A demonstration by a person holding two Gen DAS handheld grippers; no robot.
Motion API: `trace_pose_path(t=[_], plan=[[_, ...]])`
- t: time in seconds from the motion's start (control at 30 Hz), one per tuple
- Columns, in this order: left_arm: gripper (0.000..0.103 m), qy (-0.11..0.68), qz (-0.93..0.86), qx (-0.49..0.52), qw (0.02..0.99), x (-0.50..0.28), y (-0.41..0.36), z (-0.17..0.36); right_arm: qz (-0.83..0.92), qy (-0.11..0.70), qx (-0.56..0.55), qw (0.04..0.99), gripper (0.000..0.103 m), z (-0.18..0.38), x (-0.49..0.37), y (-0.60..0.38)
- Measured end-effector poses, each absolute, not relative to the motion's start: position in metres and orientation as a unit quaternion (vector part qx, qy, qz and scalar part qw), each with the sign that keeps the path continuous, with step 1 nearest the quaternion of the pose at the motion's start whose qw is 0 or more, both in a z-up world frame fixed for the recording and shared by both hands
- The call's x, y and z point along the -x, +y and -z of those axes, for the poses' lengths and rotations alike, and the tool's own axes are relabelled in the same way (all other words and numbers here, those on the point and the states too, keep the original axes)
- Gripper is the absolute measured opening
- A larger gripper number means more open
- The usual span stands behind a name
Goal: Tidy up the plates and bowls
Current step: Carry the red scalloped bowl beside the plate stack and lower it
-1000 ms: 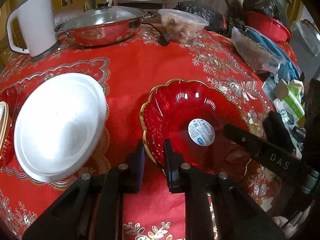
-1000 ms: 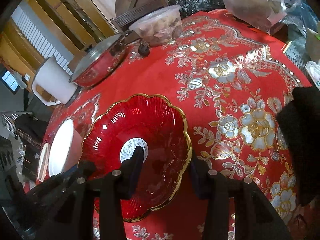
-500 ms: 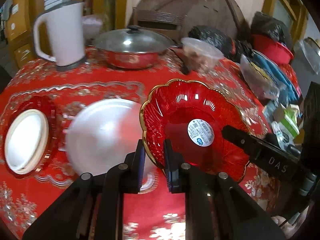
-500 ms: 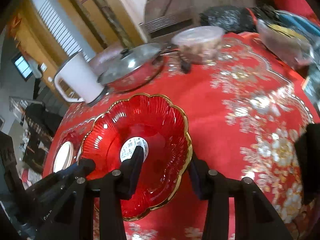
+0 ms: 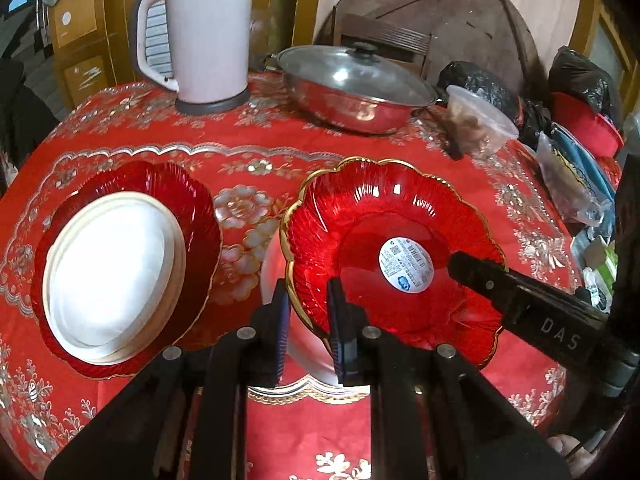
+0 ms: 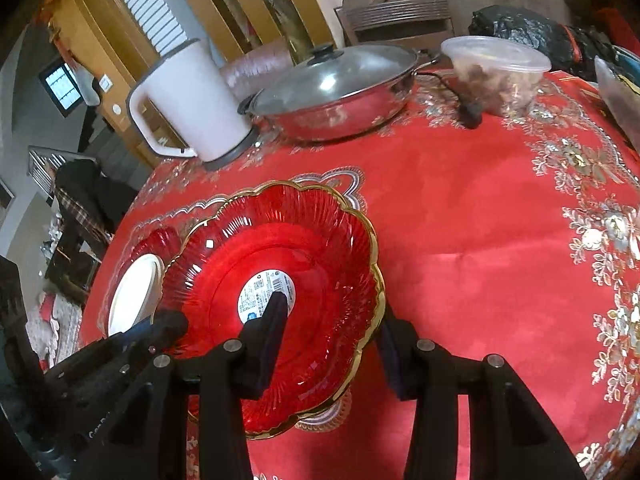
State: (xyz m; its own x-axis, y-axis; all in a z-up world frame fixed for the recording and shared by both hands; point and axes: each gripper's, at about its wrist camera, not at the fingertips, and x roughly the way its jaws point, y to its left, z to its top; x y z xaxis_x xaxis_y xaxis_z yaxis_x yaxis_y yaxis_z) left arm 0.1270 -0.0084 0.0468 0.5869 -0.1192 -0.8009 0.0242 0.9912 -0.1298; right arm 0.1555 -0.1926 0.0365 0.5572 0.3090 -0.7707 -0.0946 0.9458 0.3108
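Note:
A red scalloped glass bowl with a gold rim and a round sticker hangs over the red tablecloth, held from both sides. My left gripper is shut on its near left rim. My right gripper is shut on the right rim of the bowl, one finger reaching inside near the sticker. A pale blurred plate lies under the bowl. To the left a white plate rests on a second red scalloped plate; the right wrist view shows this white plate too.
A white kettle and a lidded steel pot stand at the back of the round table. A clear plastic tub and several bags crowd the right side. The table edge drops off on the left.
Both grippers have carried the red bowl leftward over the table. The white plate, once to its left, now lies beneath it, and the red plate with a white one on it has come into view.

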Motion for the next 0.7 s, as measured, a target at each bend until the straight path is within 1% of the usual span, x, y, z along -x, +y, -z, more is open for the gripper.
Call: trace_pose_path(t=[0.17, 0.33, 0.47, 0.53, 0.57, 0.6, 0.7], plan=[[0.015, 0.453, 0.028, 0.047, 0.890, -0.129, -0.003, -0.038, -0.115, 0.461, -0.105, 0.874, 0.044, -0.031, -0.158, -0.183], [0.015, 0.459, 0.026, 0.049, 0.887, -0.128, 0.004, -0.038, -0.113, 0.463, -0.087, 0.875, 0.047, -0.030, -0.157, -0.173], [0.015, 0.459, 0.023, 0.046, 0.887, -0.127, 0.006, -0.037, -0.121, 0.466, -0.096, 0.871, 0.048, -0.031, -0.156, -0.174], [0.015, 0.458, 0.018, 0.047, 0.887, -0.126, 0.007, -0.037, -0.123, 0.464, -0.100, 0.871, 0.061, -0.032, -0.154, -0.177], [0.015, 0.453, 0.013, 0.046, 0.890, -0.125, 0.008, -0.038, -0.120, 0.462, -0.100, 0.873, 0.063, -0.033, -0.154, -0.177], [0.015, 0.446, 0.010, 0.046, 0.894, -0.123, 0.009, -0.040, -0.114, 0.457, -0.099, 0.877, 0.065, -0.036, -0.151, -0.179], [0.015, 0.440, 0.010, 0.054, 0.896, -0.119, 0.012, -0.046, -0.114, 0.450, -0.101, 0.880, 0.065, -0.043, -0.146, -0.182]])
